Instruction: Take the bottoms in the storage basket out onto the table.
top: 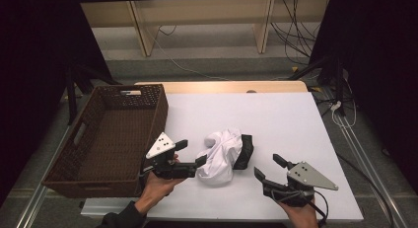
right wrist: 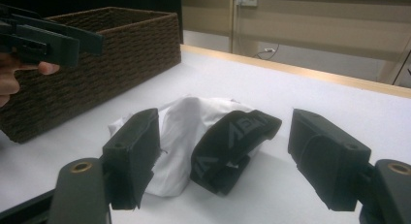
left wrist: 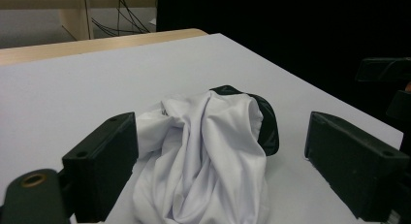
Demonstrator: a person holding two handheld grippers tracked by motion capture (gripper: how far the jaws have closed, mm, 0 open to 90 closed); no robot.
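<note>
A crumpled white garment (top: 219, 156) with a black lettered waistband (top: 245, 150) lies on the white table (top: 286, 114), near its front. My left gripper (top: 192, 153) comes at it from the left, open, one jaw against the cloth's left edge. In the left gripper view the garment (left wrist: 208, 156) lies between the wide jaws of the left gripper (left wrist: 223, 146), unpressed. My right gripper (top: 270, 168) stands open just right of the pile, apart from it. In the right gripper view the right gripper (right wrist: 225, 136) faces the waistband (right wrist: 232, 136) and white cloth (right wrist: 179, 117).
A dark woven basket (top: 158, 114) stands at the table's left edge, close to my left hand, and shows as a brown wall (right wrist: 97, 64) in the right gripper view. The far half of the table is bare. Cables and wooden furniture legs lie beyond the table.
</note>
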